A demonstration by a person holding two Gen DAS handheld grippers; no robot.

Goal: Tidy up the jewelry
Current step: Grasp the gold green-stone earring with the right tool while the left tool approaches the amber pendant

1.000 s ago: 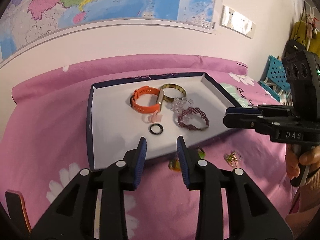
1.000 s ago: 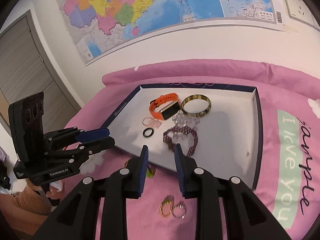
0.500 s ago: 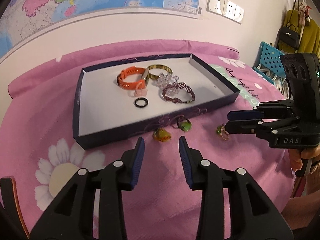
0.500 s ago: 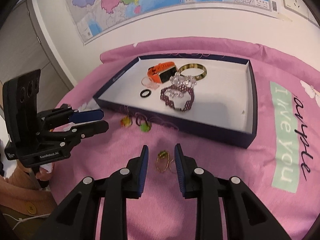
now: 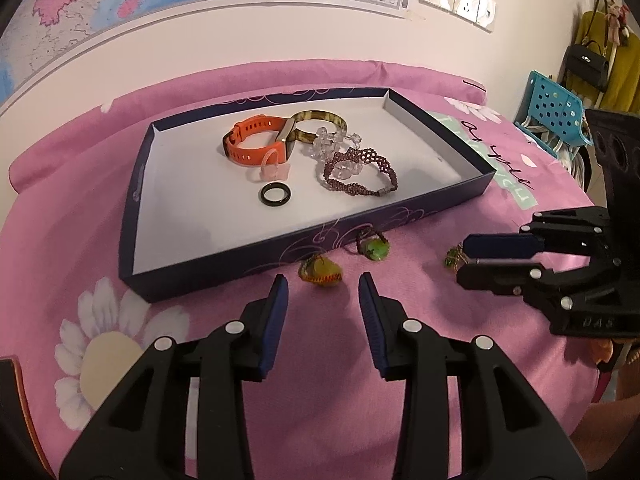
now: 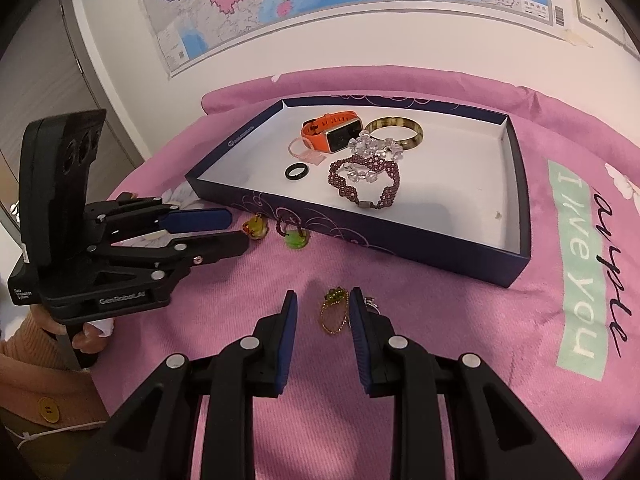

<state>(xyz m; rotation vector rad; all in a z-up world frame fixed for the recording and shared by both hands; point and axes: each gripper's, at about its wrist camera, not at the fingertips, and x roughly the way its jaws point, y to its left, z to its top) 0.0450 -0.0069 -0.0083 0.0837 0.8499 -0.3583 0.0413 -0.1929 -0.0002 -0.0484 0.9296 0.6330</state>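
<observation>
1. The left gripper point(image 6: 236, 230) reads "GenRobot.AI"; its jaws stand apart and empty, a yellow-stone ring point(image 5: 320, 270) at twelve o'clock.
2. The right gripper point(image 6: 323, 308), partly open, brackets a gold filigree ring point(image 6: 334, 314), untouched.
3. At twelve o'clock, the shallow navy cardboard tray point(image 6: 400, 236) holds bracelets, beside "love you" lettering point(image 6: 580, 264).

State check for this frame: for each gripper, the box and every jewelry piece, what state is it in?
left gripper: jaws open, empty
right gripper: jaws open around gold earring, not gripping
box: lidless, on pink bedspread
orange watch: in box, strap looped
purple beaded bracelet: in box, clasped
black ring: in box, flat
yellow ring: outside box
green ring: outside box
</observation>
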